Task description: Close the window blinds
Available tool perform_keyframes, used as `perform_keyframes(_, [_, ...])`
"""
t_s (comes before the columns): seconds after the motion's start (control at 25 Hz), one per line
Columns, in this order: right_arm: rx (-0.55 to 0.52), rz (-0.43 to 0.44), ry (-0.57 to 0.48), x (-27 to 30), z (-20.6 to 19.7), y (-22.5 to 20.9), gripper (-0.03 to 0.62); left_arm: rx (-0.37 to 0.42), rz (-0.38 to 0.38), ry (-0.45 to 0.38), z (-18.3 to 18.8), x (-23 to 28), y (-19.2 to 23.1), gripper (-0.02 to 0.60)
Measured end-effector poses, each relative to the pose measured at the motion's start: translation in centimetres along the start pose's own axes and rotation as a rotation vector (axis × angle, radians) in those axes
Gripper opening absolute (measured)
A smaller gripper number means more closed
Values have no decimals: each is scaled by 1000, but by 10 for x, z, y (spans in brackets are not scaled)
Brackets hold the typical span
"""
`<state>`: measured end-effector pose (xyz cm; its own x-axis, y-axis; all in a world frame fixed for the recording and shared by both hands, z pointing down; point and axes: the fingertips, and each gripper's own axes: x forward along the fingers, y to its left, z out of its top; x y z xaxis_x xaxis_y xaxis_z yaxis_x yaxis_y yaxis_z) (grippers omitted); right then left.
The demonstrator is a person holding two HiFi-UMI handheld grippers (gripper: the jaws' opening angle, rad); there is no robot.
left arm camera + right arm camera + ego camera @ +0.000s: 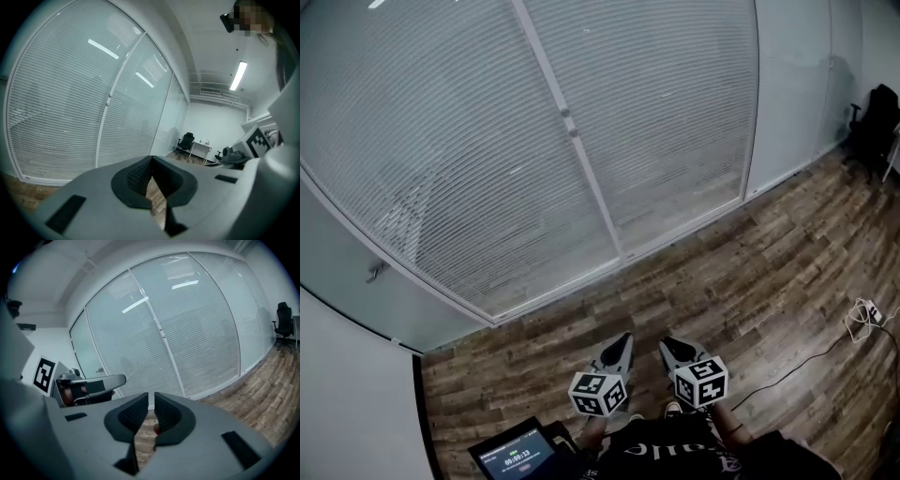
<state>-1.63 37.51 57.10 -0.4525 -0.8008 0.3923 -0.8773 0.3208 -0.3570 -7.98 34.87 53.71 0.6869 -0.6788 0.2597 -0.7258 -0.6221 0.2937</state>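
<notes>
Blinds of fine horizontal slats hang lowered across the glazed wall ahead, covering both large panes from top to floor. They fill the upper half of the head view and the background of both gripper views. Ceiling lights reflect in the glass in front of them. A slim white mullion divides the two panes, and a narrower pane stands at the right end. Left of the blinds, a frosted door carries a lever handle.

Well short of the wall, over the wood-plank floor, both grippers point toward the blinds, side by side and near each other. The left gripper has its jaws pressed together at the tips, with nothing between them. The right gripper has its jaws a narrow slit apart, empty, with floor showing through the gap.

A lit tablet screen sits at the lower left. A black office chair stands in the far right corner, and a white power strip with a dark cable lies on the floor at right.
</notes>
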Motion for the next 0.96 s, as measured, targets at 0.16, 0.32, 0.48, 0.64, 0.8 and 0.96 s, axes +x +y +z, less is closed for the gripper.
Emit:
perform_keyframes(0.16, [-17, -9, -2, -4, -1, 10, 54, 31, -7, -11, -2, -18, -3, 5])
perform_keyframes(0.32, [-39, 6, -15, 4, 3, 43, 54, 73, -6, -21, 1, -47, 11, 5])
perform_keyframes(0.48, [-66, 26, -21, 7, 2, 72, 54, 57, 11, -37, 1, -73, 25, 5])
perform_keyframes(0.64, [-83, 37, -14, 10, -7, 94, 54, 26, 22, -52, -1, -92, 39, 5])
perform_keyframes(0.8, [-98, 38, -14, 13, -10, 109, 54, 8, 26, -72, 1, -104, 51, 5])
perform_keyframes(0.96, [-107, 35, -23, 15, -10, 117, 54, 11, 24, -84, 4, -110, 58, 5])
